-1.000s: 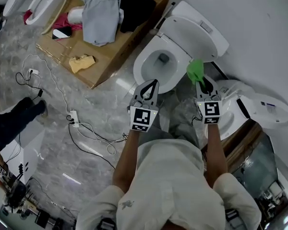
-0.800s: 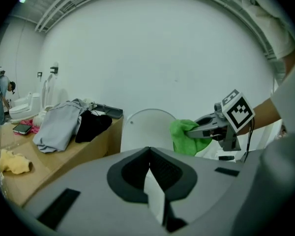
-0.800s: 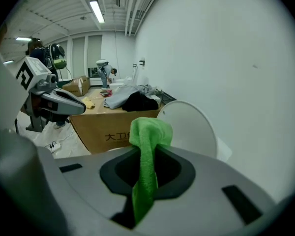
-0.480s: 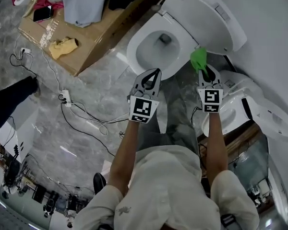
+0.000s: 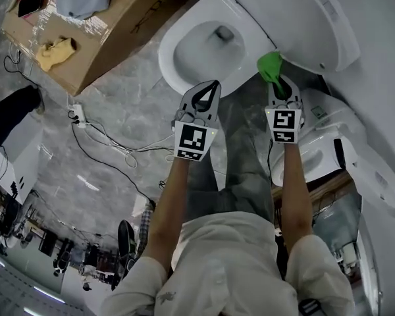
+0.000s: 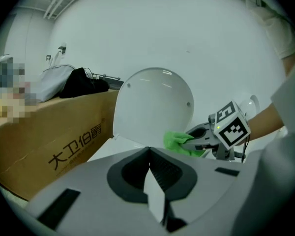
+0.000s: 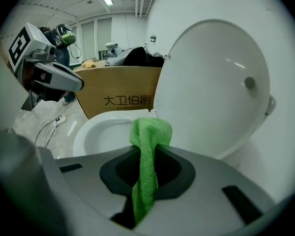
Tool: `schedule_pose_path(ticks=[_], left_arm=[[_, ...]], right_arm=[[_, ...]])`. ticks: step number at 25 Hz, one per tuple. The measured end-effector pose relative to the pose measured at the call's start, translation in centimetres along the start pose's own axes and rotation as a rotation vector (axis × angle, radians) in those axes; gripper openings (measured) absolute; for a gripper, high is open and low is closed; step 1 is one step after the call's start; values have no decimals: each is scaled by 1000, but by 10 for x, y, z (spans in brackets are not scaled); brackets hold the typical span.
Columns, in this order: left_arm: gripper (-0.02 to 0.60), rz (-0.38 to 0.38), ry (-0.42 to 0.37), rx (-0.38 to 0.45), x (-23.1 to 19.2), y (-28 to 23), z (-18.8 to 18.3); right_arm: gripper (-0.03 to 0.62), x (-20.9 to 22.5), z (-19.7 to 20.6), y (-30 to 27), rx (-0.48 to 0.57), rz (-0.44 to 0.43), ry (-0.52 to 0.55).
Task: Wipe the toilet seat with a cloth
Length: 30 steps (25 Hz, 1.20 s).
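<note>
A white toilet stands ahead with its seat (image 5: 174,74) (image 7: 91,129) down and its lid (image 5: 296,15) (image 7: 211,87) (image 6: 155,104) raised against the wall. My right gripper (image 5: 276,78) (image 7: 145,176) (image 6: 187,142) is shut on a green cloth (image 5: 270,66) (image 7: 146,151) (image 6: 174,140), held just above the seat's near right side, beside the lid. My left gripper (image 5: 209,92) (image 6: 150,173) (image 7: 71,82) hovers over the front rim of the seat, jaws together and holding nothing.
A large cardboard box (image 5: 92,41) (image 7: 118,100) (image 6: 49,141) with clothes on top lies left of the toilet. Cables and a power strip (image 5: 78,116) trail over the grey floor. A second toilet (image 5: 329,157) stands close on the right, under my right arm.
Both grippers have moved forward toward the toilet, which now lies closer and higher in the head view. The green cloth has come up to the seat's right side by the lid.
</note>
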<state>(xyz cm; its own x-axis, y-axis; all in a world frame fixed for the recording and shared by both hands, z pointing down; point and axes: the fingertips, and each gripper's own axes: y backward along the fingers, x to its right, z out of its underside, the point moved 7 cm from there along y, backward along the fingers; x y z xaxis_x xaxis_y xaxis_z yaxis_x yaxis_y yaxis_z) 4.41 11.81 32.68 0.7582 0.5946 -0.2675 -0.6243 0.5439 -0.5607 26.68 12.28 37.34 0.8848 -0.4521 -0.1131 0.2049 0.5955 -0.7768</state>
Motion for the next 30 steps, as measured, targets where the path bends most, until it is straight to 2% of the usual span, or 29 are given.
schedule_pose_path(ticks=[13, 20, 30], left_arm=[[12, -11, 50, -49, 10, -45, 57], [12, 0, 58, -65, 5, -58, 76], [12, 0, 78, -75, -7, -52, 92]], right_arm=[[44, -5, 59, -82, -93, -33, 146], [44, -23, 90, -116, -155, -97, 259], [43, -33, 102, -126, -188, -114, 274]])
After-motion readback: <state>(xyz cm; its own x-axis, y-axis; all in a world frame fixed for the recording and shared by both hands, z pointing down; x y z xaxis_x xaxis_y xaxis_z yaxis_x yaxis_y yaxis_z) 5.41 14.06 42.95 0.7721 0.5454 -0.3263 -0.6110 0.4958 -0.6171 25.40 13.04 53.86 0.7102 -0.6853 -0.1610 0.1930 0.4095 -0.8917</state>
